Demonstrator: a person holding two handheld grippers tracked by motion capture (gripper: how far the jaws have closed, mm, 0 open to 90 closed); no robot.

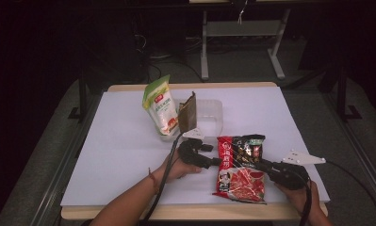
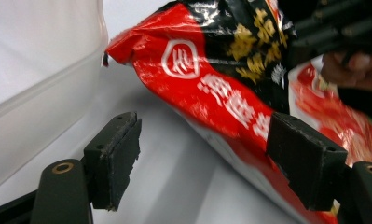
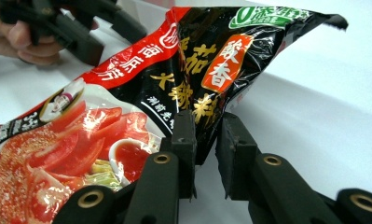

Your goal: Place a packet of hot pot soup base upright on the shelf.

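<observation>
A red and black food packet [image 1: 241, 178] lies on the white table near its front edge. My right gripper [image 1: 259, 164] is shut on the packet's right edge; in the right gripper view [image 3: 204, 144] the pads pinch the black border of the packet [image 3: 127, 116] and lift that side a little. My left gripper [image 1: 217, 161] sits at the packet's left edge. Seen in the left gripper view [image 2: 209, 158], it stands open: the packet [image 2: 211, 79] reaches toward its right pad [image 2: 305, 158], and the left pad [image 2: 113, 158] is over bare table.
A clear plastic tub [image 1: 211, 117] stands behind the packet, its wall [image 2: 34, 93] close to my left gripper. A green and white pouch [image 1: 159, 106] and a brown packet [image 1: 187, 113] stand upright at the tub's left end. A table frame [image 1: 242, 33] stands beyond.
</observation>
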